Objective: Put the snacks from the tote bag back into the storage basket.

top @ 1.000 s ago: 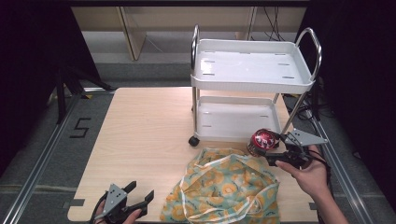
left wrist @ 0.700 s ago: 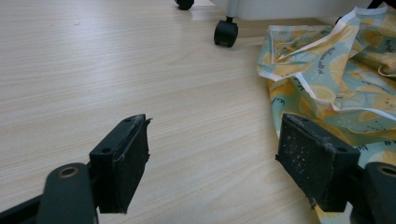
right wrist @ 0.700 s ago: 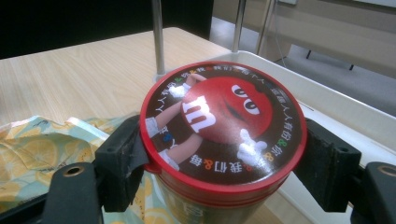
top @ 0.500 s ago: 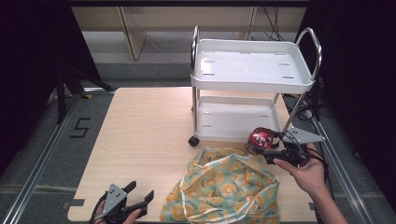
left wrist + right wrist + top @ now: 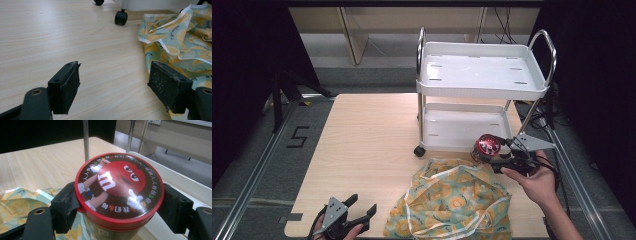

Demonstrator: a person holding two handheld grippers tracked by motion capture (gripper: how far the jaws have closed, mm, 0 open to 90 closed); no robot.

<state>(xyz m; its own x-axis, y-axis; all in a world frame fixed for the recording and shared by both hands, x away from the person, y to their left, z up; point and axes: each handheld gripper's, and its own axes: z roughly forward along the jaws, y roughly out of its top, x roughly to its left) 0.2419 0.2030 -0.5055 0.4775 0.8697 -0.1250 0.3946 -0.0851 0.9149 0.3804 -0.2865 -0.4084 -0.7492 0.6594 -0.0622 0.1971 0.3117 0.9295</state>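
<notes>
A round candy tub with a red lid (image 5: 119,187) is held between the black jaws of my right gripper (image 5: 120,205), which is shut on it just under the lid. In the high view that tub (image 5: 487,145) hangs above the far edge of the yellow and teal patterned cloth bag (image 5: 452,200), in front of the white cart's lower shelf (image 5: 462,125). My right gripper (image 5: 493,156) is held by a hand at the right. At the table's front edge my left gripper (image 5: 362,210) stands open, empty, with the bag (image 5: 180,42) to its right (image 5: 113,82).
The white two-shelf cart (image 5: 482,70) stands on black casters (image 5: 121,18) at the back right of the wooden table (image 5: 367,135). Its chrome posts (image 5: 86,137) rise close behind the tub. Bare wood spreads over the left half.
The right gripper has carried the tub a little to the left, nearer the cart's lower shelf. The left gripper has not moved.
</notes>
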